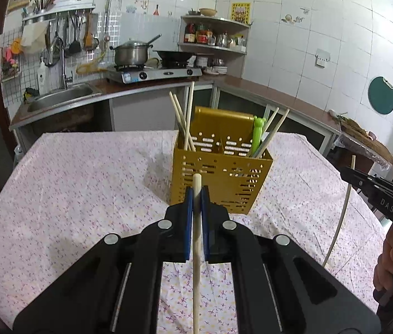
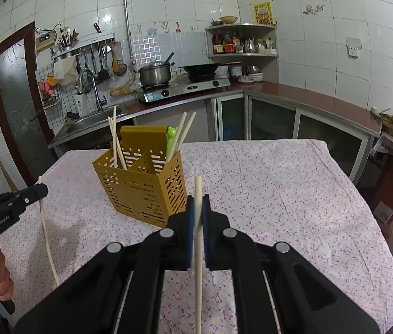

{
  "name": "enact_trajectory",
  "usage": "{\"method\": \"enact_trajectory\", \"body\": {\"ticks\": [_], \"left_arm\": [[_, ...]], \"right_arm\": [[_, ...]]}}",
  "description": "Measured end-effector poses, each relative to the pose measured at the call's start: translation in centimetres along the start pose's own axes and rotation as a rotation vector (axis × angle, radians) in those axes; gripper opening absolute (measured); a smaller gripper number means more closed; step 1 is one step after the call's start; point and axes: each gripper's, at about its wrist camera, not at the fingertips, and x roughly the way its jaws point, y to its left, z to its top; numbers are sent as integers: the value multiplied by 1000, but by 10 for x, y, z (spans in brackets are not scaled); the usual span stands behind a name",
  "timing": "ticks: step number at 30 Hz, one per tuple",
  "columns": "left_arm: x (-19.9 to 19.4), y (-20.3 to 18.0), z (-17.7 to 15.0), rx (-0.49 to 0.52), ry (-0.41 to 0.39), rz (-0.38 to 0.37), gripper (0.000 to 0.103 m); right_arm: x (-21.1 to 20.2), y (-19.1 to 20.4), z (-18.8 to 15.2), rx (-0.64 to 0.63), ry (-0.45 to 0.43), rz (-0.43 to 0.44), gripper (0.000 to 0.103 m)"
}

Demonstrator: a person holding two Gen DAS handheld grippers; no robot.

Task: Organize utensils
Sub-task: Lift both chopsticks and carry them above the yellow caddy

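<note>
A yellow perforated utensil holder (image 1: 221, 172) (image 2: 143, 186) stands on the flowered tablecloth, split into two compartments. Its left compartment holds pale chopsticks (image 1: 185, 117); the right one holds more chopsticks and a green frog-topped utensil (image 1: 257, 133) (image 2: 170, 139). My left gripper (image 1: 196, 194) is shut on a pale chopstick (image 1: 196, 250), held upright just in front of the holder. My right gripper (image 2: 198, 203) is shut on another chopstick (image 2: 198, 250), to the right of the holder. Each gripper also shows at the edge of the other's view, the right gripper (image 1: 349, 172) and the left gripper (image 2: 39, 189), each with its stick hanging down.
The table (image 2: 279, 189) with its pink flowered cloth fills the foreground. Behind it run a counter with a sink (image 1: 60, 97), a gas stove with a pot (image 1: 131, 53) and a wok, and a corner shelf. A hand (image 1: 391, 253) grips the right tool's handle.
</note>
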Motion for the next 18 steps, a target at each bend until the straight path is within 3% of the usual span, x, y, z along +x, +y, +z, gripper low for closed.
{"method": "enact_trajectory", "body": {"ticks": [18], "left_arm": [[-34, 6, 21, 10, -83, 11, 4]], "right_arm": [[-38, 7, 9, -28, -70, 2, 6]]}}
